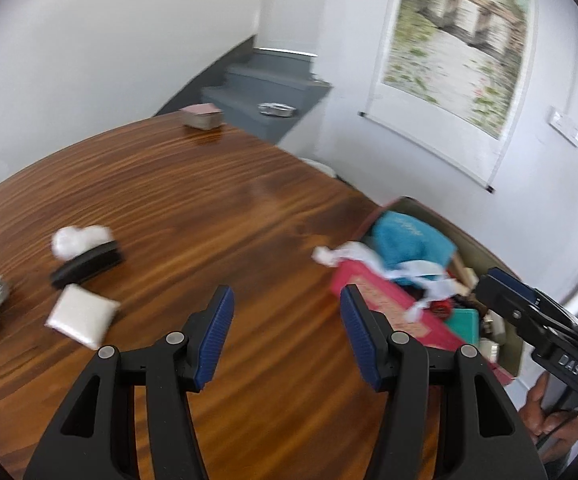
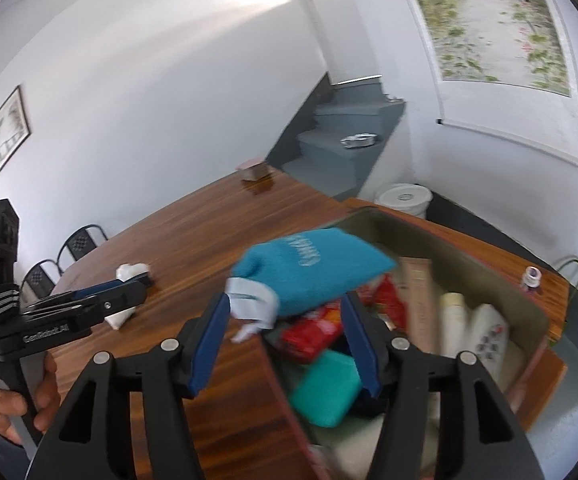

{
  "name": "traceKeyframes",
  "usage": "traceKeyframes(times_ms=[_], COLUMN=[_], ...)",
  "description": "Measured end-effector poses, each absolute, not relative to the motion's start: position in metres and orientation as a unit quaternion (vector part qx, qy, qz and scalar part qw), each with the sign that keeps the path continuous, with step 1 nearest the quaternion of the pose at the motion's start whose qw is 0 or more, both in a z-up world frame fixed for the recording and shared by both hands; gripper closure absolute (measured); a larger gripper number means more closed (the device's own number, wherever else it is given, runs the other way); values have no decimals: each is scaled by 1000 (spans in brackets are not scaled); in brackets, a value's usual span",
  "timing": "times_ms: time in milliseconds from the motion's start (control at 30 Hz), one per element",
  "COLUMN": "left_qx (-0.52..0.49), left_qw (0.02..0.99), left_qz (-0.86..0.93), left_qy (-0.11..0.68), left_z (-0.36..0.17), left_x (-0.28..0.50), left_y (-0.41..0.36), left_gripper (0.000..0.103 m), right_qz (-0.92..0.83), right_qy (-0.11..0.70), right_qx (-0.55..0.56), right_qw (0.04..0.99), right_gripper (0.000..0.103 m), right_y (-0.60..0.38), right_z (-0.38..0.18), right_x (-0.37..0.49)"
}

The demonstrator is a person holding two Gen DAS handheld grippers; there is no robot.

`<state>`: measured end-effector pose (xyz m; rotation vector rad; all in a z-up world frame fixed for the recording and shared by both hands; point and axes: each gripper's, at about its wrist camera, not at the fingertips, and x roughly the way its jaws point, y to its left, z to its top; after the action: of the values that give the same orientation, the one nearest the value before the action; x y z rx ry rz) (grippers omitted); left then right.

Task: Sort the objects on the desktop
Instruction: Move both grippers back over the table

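Ahead of the empty, released left tongs, to their left, a white packet lies on the surface. It should be gripped gently. Under the released right tongs, the box is filled already.

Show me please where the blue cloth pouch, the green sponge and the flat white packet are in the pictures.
blue cloth pouch (image 2: 313, 268), right wrist view, middle of its printed face.
green sponge (image 2: 325, 390), right wrist view, centre of its top.
flat white packet (image 1: 81, 316), left wrist view, centre of its top.
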<state>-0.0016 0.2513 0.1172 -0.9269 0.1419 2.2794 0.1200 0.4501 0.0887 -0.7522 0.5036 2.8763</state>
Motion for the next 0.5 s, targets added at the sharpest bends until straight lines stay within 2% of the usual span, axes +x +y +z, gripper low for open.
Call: traceKeyframes(times_ms=[500], left_qx=[-353], left_qw=[156], left_qz=[921], left_qy=[46], left_z=[98], left_x=[-75], left_y=[91], left_gripper=[44], right_qz=[946], right_qy=[120], right_qx=[-300], right_qw=[-29], right_gripper=[34], right_y=[374], right_z=[73], right_x=[74])
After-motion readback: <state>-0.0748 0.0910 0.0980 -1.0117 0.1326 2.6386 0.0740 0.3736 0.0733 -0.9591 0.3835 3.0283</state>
